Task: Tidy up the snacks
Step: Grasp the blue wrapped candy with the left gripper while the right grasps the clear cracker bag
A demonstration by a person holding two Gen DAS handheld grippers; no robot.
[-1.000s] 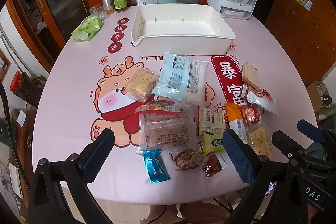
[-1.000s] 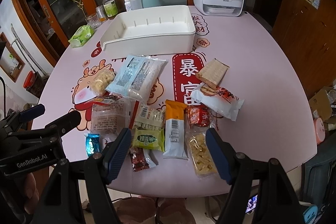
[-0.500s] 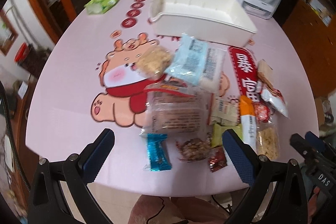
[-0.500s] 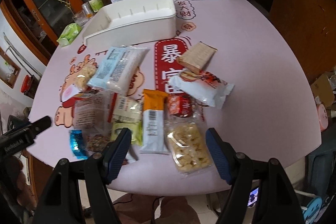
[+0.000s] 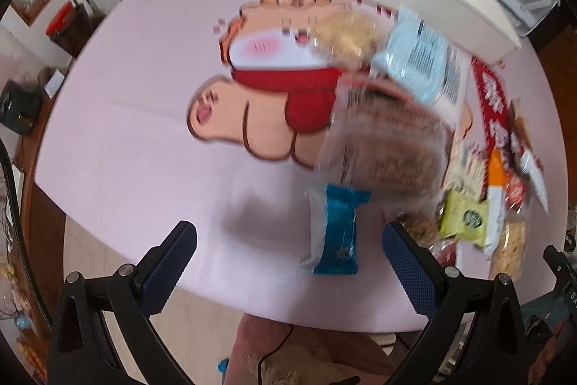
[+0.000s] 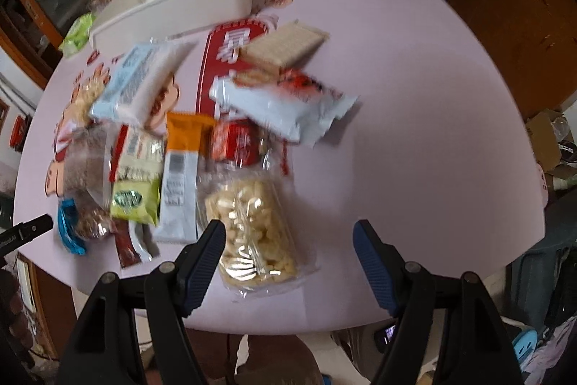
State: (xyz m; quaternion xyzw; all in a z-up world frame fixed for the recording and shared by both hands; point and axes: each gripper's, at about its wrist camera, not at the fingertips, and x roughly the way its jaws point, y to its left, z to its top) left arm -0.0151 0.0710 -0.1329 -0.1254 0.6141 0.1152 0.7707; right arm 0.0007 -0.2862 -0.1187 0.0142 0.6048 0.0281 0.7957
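you are working over a round pink table (image 6: 414, 118) printed with a cartoon, in a room with dark wood cabinets. near its front edge your right gripper (image 6: 288, 262) hangs with its jaws wide apart and nothing between the pads; the clear bag of pale puffs (image 6: 252, 230) lies just beside its left finger. your left gripper (image 5: 288, 262) is likewise spread and empty, with the blue wrapper (image 5: 340, 233) lying between its fingers on the table. past these the other snacks overlap in a loose heap: an orange-and-white bar (image 6: 182, 168), a green packet (image 6: 135, 201), a light-blue pack (image 6: 140, 78). farthest stands the white bin (image 6: 187, 2), empty as far as you can see. closing on overlapped wrappers could drag a neighbour along, and slick film near the edge could slide off onto the floor.
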